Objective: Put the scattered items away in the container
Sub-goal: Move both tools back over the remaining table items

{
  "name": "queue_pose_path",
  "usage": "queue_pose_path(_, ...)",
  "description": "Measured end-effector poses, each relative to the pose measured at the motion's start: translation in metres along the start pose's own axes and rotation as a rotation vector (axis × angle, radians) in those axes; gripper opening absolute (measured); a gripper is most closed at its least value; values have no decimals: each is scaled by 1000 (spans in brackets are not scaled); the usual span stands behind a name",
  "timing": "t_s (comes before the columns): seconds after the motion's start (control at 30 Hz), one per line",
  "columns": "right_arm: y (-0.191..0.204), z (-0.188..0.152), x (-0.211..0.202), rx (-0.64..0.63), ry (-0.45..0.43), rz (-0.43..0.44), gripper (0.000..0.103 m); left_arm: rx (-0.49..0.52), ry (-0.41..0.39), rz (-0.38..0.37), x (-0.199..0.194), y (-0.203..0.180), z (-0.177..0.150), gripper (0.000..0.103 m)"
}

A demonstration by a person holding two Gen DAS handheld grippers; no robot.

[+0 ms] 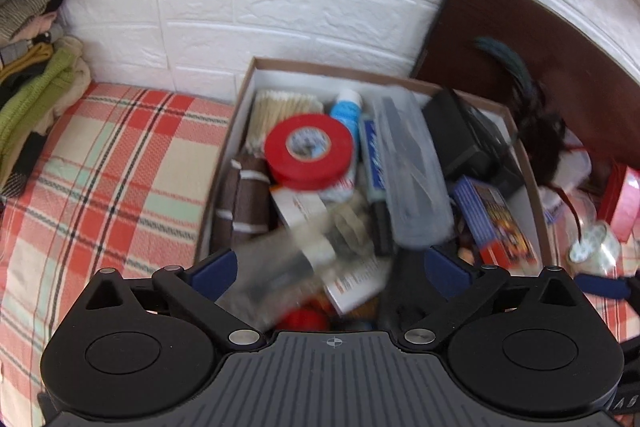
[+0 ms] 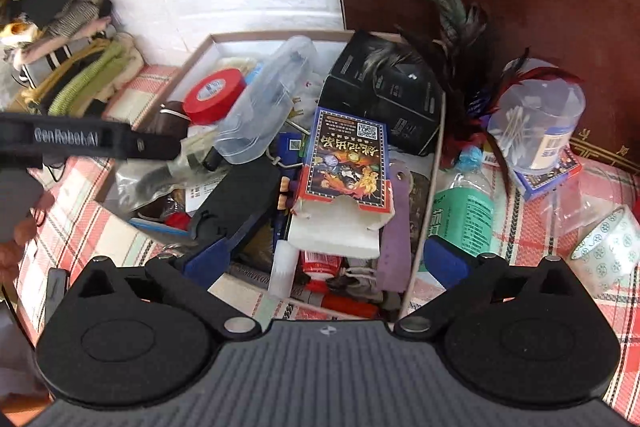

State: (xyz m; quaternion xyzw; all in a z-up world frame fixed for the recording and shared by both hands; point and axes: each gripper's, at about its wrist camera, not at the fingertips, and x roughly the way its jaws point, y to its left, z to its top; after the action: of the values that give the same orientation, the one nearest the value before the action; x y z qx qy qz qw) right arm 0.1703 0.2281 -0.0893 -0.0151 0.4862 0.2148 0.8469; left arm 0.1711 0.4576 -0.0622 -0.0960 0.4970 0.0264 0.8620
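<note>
Hovering over the crammed box [image 2: 202, 47], both grippers [image 1: 326, 263] [image 2: 326, 259] spread wide and empty, risking snagging the bag [image 1: 276, 267] between left fingers.

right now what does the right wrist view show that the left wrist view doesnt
Only the right wrist view: the green-labelled bottle outside the box, the clear cotton-swab jar on the cloth, and the purple strip inside the box.

Only the left wrist view: the bundle of wooden sticks at the back of the box, and the blue-and-white tube beside it.

Both: the cardboard box, the red tape roll, the clear plastic case, the colourful card pack, the patterned clear tape roll and the feathers. Both grippers are open.
</note>
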Motion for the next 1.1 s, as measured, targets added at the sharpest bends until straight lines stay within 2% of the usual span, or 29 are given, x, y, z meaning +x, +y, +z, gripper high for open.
queue_pose_path(0.27, -32, -37, -34, 110, -53, 17, 102, 36, 39, -37, -12, -33, -41, 103)
queue_pose_path(0.4, -54, -55, -47, 164, -65, 16, 102, 43, 43, -31, -16, -67, -59, 103)
queue_pose_path(0.57, -86, -78, -62, 196, -67, 55, 102, 51, 45, -17, -21, -113, -82, 103)
queue_pose_path(0.77, -145, -97, -82, 208, -47, 94, 102, 42, 42, 4, -26, -172, -107, 103)
queue_pose_path(0.87, -181, -101, -98, 208, -53, 91, 102, 31, 32, -12, -23, -210, -115, 103)
queue_pose_path(1.0, -230, -109, -112, 207, -63, 40, 102, 60, 20, -1, -7, -262, -121, 103)
queue_pose_path(1.1, -263, -116, -118, 217, -37, 6, 102, 56, 25, -16, 7, -293, -122, 103)
